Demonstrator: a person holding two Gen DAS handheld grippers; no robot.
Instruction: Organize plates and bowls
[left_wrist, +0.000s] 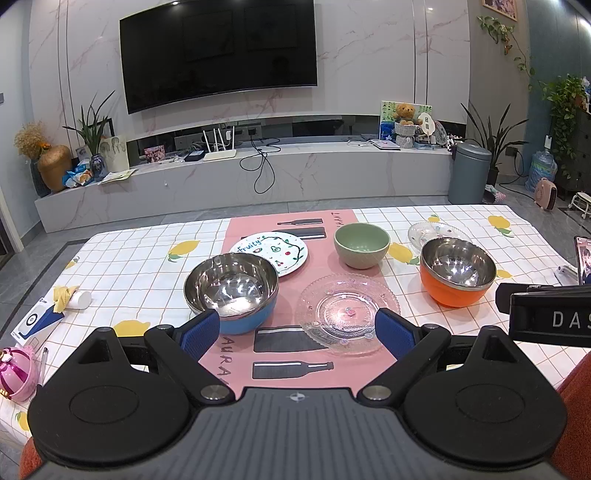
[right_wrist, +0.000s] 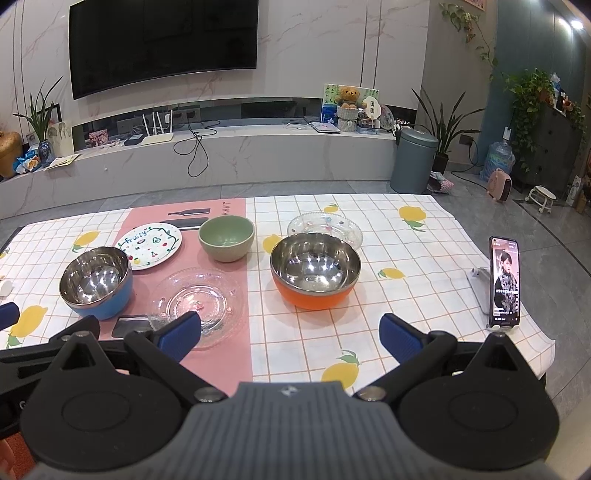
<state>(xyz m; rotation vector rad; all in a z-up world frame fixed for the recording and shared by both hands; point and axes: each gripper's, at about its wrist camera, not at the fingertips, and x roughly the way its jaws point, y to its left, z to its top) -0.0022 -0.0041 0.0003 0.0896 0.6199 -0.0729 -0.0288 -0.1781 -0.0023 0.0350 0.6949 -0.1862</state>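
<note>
Both claws, left claw (left_wrist: 297, 325) and right claw (right_wrist: 290, 332), hang spread and empty. The clear patterned glass plate (left_wrist: 349, 319) on the table's (left_wrist: 147, 266) pink runner looks fragile, probably slippery; pinch its rim.

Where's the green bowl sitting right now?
The green bowl sits mid-table at the pink runner's far right edge, between the Fruity plate and the orange bowl.

Both grippers: black arms with silver screws, blue ribbed pads (left_wrist: 201, 330), grey ridged body.
</note>
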